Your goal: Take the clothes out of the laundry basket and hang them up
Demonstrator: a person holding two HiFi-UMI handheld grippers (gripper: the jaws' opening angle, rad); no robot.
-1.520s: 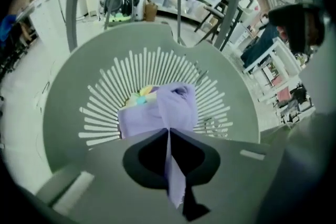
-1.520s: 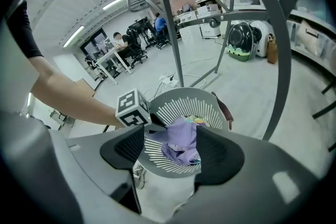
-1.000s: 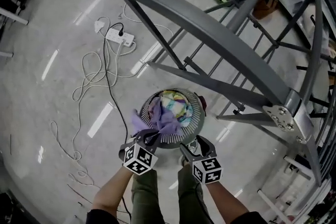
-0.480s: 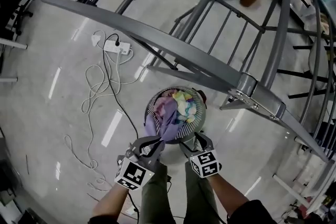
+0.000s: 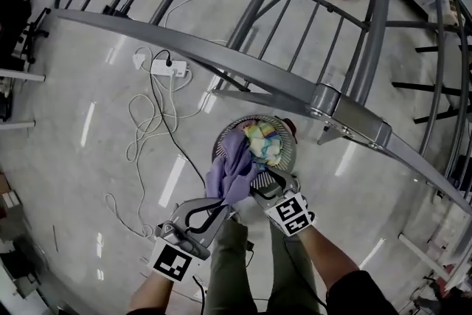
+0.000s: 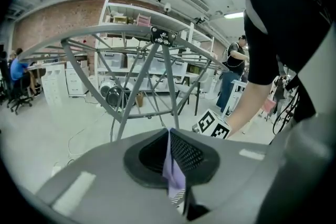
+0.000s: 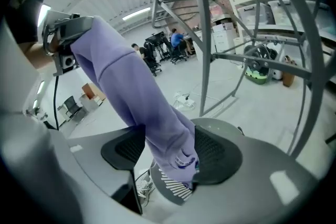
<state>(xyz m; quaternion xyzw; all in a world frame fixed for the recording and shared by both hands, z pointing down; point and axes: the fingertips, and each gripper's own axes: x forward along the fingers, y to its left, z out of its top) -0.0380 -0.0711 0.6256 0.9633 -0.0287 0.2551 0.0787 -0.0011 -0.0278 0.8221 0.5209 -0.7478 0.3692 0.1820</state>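
A glossy grey floor (image 5: 66, 158) is spreading under the curved grey bars of a metal drying rack (image 5: 221, 59), with a white power strip (image 5: 166, 68) lying on it. The round laundry basket (image 5: 292, 153) is standing on the floor just in front of the person's legs, holding a multicoloured bundle of clothes (image 5: 264, 142). A purple garment (image 5: 232, 166) is hanging from the left gripper (image 5: 225, 206) down into the basket. That gripper's fingers (image 6: 186, 153) are pinching a thin fold of the cloth tightly between them. The right gripper (image 5: 257, 193) is sitting just beside it, lower on the same garment. Its fingers (image 7: 218, 150) are standing apart, with the purple cloth running between them
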